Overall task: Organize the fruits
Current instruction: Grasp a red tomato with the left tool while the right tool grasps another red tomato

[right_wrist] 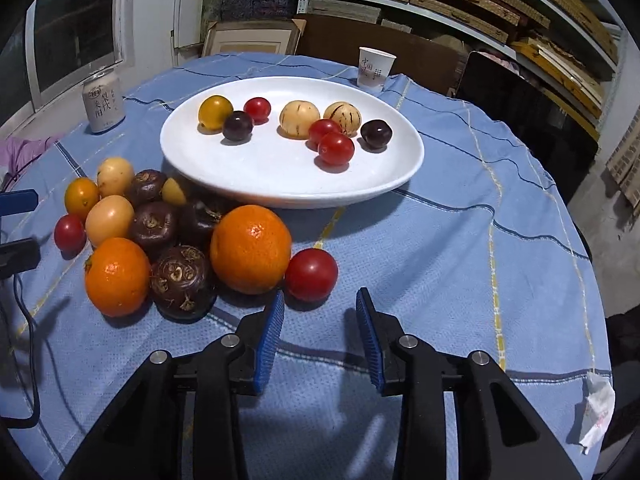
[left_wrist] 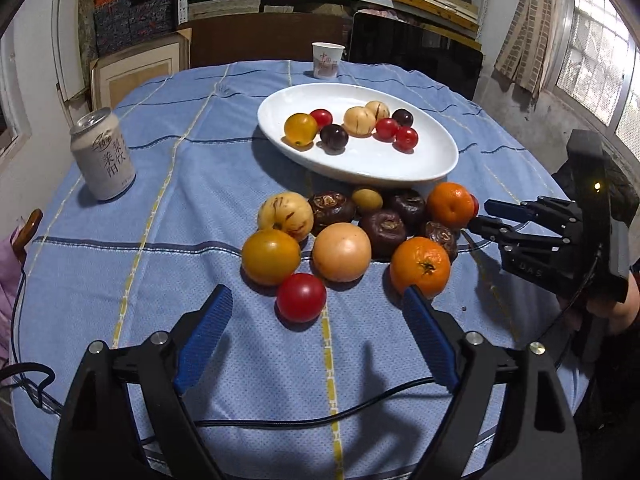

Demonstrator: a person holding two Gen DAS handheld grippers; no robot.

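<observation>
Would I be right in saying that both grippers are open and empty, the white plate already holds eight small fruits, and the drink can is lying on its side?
Not quite: the drink can stands upright on the blue cloth, as the left wrist view shows. The rest holds: the left gripper and right gripper are open and empty, and the white plate holds eight small fruits.

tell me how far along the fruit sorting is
Partly done: eight small fruits already sit on the white plate. Nothing is in hand; the left hand-held gripper and right hand-held gripper are both open. A pile by the orange remains on the cloth.
</observation>
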